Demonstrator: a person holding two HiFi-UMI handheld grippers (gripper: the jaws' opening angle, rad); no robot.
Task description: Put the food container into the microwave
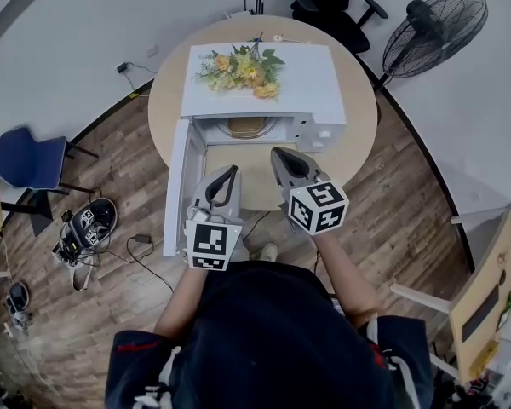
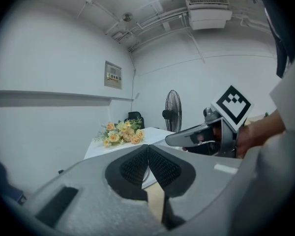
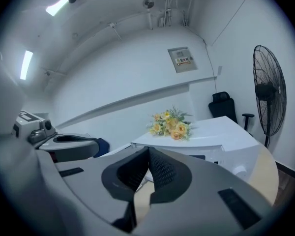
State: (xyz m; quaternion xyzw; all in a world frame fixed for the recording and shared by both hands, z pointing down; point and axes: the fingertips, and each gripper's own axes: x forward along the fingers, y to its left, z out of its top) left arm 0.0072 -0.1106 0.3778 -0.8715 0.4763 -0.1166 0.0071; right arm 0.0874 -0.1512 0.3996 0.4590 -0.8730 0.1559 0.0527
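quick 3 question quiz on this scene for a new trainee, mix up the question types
1. True or false: the microwave has its door shut.
2. What lies on top of the microwave? A) flowers B) a plate C) a towel
3. Fill in: the left gripper and the right gripper both have their jaws ____.

Key: 1 false, the door stands open to the left; 2 A; 3 shut, with nothing between them.

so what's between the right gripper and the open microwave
Nothing but bare tabletop, as the head view shows; the right gripper hangs shut and empty in front of the microwave.
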